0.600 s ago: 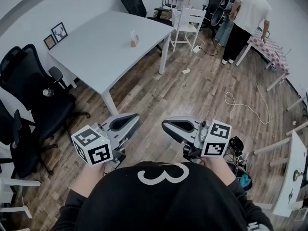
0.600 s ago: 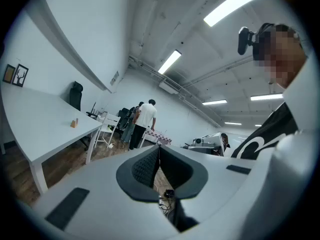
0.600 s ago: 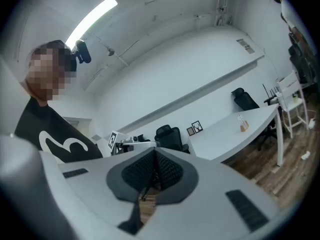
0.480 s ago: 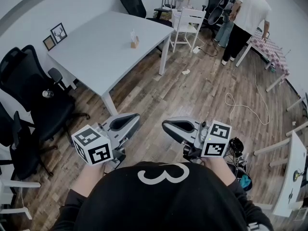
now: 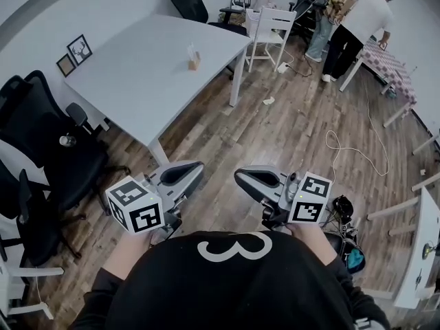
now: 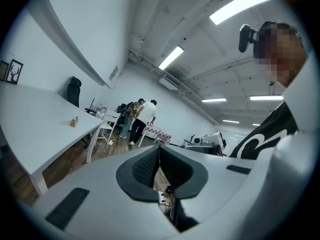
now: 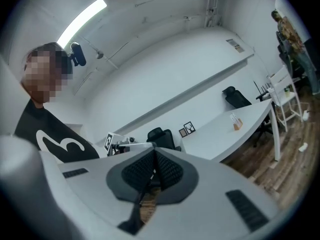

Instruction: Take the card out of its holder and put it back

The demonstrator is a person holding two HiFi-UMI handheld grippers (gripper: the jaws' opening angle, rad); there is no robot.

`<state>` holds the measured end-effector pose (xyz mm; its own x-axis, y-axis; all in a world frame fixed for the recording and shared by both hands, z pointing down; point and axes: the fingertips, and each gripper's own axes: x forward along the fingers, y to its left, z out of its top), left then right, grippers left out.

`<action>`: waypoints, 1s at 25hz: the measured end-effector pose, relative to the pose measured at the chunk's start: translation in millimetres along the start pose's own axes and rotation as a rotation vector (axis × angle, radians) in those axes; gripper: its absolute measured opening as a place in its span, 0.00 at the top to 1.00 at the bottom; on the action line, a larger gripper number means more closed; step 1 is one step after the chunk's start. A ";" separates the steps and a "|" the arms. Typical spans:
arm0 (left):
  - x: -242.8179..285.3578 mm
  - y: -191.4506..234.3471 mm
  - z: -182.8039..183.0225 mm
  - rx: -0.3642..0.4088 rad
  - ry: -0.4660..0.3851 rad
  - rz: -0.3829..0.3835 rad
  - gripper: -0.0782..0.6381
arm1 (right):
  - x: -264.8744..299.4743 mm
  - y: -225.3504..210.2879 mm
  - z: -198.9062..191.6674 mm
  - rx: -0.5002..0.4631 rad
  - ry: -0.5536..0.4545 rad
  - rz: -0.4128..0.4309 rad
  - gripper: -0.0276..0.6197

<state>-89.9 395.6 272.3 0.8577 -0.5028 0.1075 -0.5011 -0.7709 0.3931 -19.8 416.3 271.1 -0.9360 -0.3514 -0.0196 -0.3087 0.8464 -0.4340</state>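
The grey left tongs (image 5: 188,172) and right tongs (image 5: 250,179) are held pressed together, empty. Well apart at twelve o'clock, the white card (image 5: 190,49) is seen upright in its small wooden holder (image 5: 194,61) on the white desk (image 5: 130,81), nearer the left tongs.

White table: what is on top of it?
A small wooden holder with a white card upright in it, toward the far end. Two framed pictures stand at the wall side; whether they rest on the table is unclear. The head view shows the whole tabletop.
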 end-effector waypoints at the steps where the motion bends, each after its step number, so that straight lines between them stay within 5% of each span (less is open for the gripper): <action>1: -0.3 6.3 -0.3 -0.004 0.006 0.002 0.87 | 4.3 -4.1 -0.7 0.009 -0.004 -0.001 0.95; 17: 2.1 69.4 -5.7 -0.064 0.023 0.021 0.87 | 36.0 -43.0 -9.7 0.062 -0.008 -0.044 0.95; 25: 36.8 106.3 -2.5 -0.091 0.014 0.069 0.87 | 38.0 -100.5 0.5 0.102 0.000 -0.017 0.95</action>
<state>-111.4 296.1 320.3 0.8235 -0.5471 0.1501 -0.5470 -0.6957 0.4655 -24.3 317.7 313.6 -0.9309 -0.3650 -0.0112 -0.3055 0.7953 -0.5235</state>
